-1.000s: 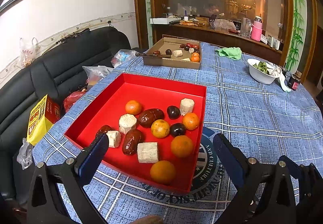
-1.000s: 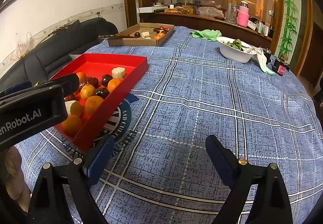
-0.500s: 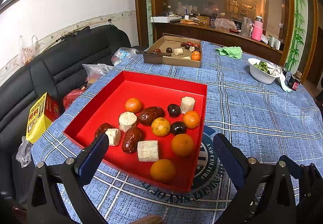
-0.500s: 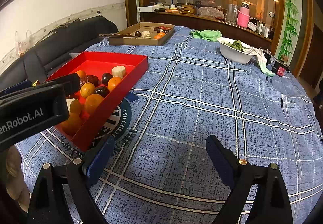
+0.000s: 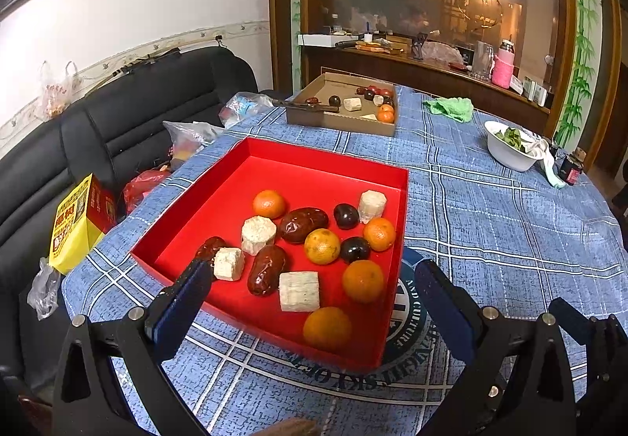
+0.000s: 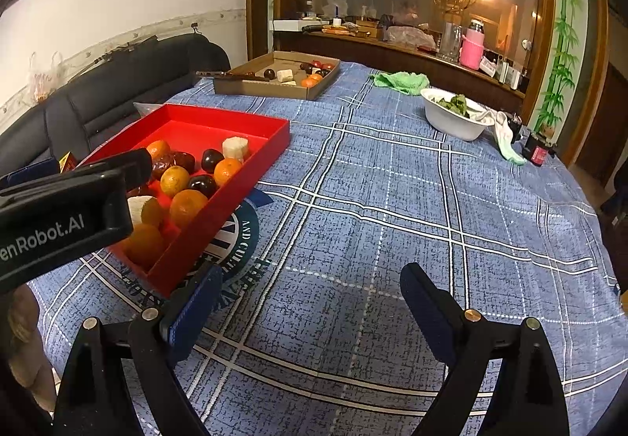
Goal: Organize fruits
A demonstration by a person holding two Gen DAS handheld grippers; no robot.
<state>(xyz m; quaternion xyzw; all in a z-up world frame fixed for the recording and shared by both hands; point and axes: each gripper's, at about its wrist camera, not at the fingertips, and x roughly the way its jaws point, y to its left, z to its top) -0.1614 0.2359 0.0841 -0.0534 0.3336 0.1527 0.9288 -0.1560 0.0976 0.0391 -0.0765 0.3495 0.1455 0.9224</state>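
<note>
A red tray (image 5: 274, 165) lies on the blue checked tablecloth and holds several oranges (image 5: 362, 281), dark red dates (image 5: 268, 273), dark plums (image 5: 354, 249) and pale cut cubes (image 5: 299, 290). My left gripper (image 5: 310, 296) is open and empty, hovering above the tray's near edge. The tray also shows in the right wrist view (image 6: 219, 121), at the left. My right gripper (image 6: 308, 298) is open and empty above bare cloth, to the right of the tray. The left gripper's body (image 6: 59, 216) hides part of the tray there.
A brown cardboard box (image 5: 341, 119) with more fruit and a knife stands at the table's far side. A white bowl of greens (image 5: 510, 149), a green cloth (image 5: 451, 108) and a small dark jar (image 5: 571, 169) sit far right. A black sofa (image 5: 98, 129) with bags is at the left.
Both views have shifted only slightly; the left gripper has drifted a little over the tray. Both grippers stay open and nothing was picked up.
</note>
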